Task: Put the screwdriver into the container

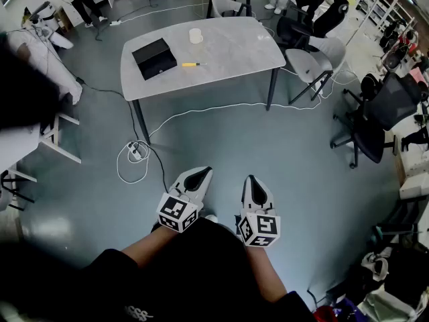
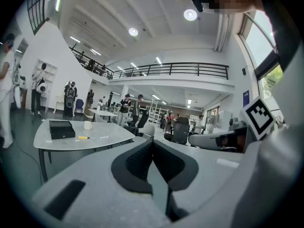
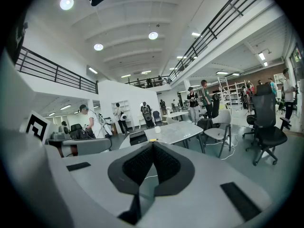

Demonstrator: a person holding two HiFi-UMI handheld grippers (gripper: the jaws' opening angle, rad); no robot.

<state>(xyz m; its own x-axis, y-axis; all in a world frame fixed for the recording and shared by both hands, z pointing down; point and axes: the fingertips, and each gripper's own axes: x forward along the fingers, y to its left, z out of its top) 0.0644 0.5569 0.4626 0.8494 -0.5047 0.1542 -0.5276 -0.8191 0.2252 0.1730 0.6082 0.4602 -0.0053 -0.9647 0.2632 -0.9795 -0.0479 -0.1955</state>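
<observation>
Screwdriver (image 1: 191,64): on the table (image 1: 228,45), just right of the black container (image 1: 155,58), lying crosswise in the head view with its yellow handle toward the container. Left claw (image 1: 200,172) and right claw (image 1: 251,178): both closed and empty, well short of the table. The screwdriver lies ahead of them, probably slightly nearer the left claw.

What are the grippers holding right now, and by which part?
Nothing. The left gripper and the right gripper both have their jaws shut together with nothing between them. The screwdriver lies on the table, well away from both.
</observation>
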